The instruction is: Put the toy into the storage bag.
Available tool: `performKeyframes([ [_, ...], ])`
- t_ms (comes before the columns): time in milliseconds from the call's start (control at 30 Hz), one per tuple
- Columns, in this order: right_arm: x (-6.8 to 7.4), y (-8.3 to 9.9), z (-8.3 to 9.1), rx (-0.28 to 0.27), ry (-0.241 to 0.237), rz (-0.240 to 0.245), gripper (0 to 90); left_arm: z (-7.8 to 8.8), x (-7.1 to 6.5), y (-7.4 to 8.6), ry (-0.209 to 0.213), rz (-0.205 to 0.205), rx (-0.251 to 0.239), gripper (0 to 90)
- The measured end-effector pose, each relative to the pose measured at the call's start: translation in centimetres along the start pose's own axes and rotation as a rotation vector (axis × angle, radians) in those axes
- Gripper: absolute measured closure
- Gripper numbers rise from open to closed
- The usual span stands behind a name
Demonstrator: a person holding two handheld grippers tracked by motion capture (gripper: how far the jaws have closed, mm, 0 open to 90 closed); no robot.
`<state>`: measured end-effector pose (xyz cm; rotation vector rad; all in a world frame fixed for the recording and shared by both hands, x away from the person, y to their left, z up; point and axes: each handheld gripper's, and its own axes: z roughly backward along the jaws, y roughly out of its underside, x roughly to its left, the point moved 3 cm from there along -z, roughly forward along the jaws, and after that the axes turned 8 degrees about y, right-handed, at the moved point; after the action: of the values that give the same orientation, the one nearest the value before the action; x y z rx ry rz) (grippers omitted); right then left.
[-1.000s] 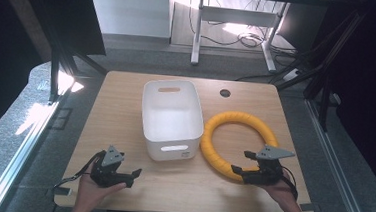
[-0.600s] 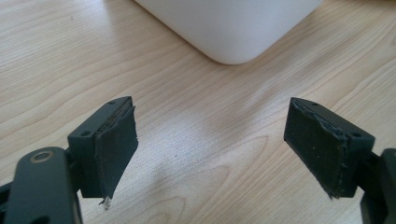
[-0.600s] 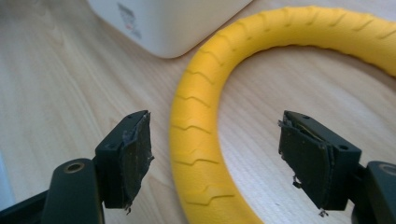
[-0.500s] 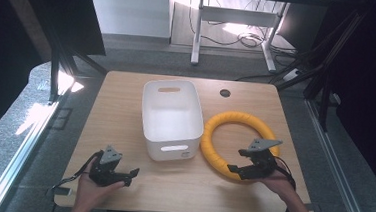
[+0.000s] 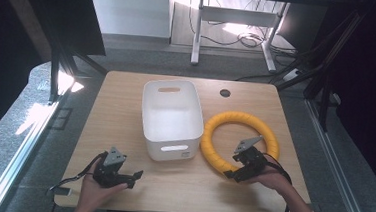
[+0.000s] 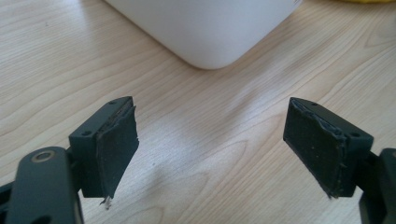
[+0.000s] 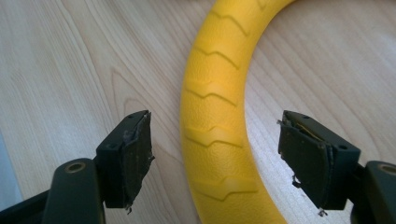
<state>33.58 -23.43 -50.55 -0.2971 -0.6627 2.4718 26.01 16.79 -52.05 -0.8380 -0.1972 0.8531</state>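
**Right gripper spread over the yellow ring**

High view: a ribbed yellow foam ring lies flat on the wooden table, just right of a white plastic bin. The right gripper reaches its near arc; the left gripper rests apart.

Left gripper view: jaws wide apart, bare wood between.

Right gripper view: jaws wide apart, straddling the ring, not touching it.

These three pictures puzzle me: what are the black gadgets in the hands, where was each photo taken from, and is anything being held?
A person holds a hand tool in each hand: the left gripper and the right gripper. One camera looks down from above. The other two ride on the grippers, looking along their black fingers. On the wooden table stand a white bin and a yellow ring. Nothing is held. Both grippers are open. The right one's fingers straddle the ring's near side without touching it.
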Motion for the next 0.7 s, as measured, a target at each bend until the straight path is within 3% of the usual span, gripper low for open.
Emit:
performKeyframes([
  [133, 0.0, 0.1, -0.5, 0.032, 0.0, 0.019, 26.9, -0.2, -0.1, 0.0, 0.002, -0.005, 0.003, 17.8],
  [367, -0.2, 0.0, -1.1, 0.071, -0.008, 0.035, 28.5, -0.1, 0.1, 0.1, -0.033, -0.019, 0.016, 17.8],
  [400, -0.2, 0.0, -1.3, 0.084, -0.013, 0.046, 28.8, 0.1, -0.1, 0.0, -0.067, -0.049, 0.026, 17.9],
  [433, -0.2, -0.1, -1.4, 0.09, -0.013, 0.051, 28.9, 0.2, -0.2, -0.2, -0.069, -0.06, 0.025, 17.9],
  [467, -0.2, -0.1, -1.4, 0.09, -0.013, 0.051, 28.9, 0.2, -0.2, -0.2, -0.069, -0.06, 0.025, 17.9],
  [500, -0.1, -0.1, -1.6, 0.105, -0.016, 0.058, 29.0, 0.4, -0.3, -0.3, -0.041, -0.052, 0.007, 17.8],
  [700, 0.1, -0.4, -2.1, 0.137, -0.018, 0.097, 30.2, 0.2, -0.6, -0.4, -0.033, -0.061, 0.009, 17.8],
])
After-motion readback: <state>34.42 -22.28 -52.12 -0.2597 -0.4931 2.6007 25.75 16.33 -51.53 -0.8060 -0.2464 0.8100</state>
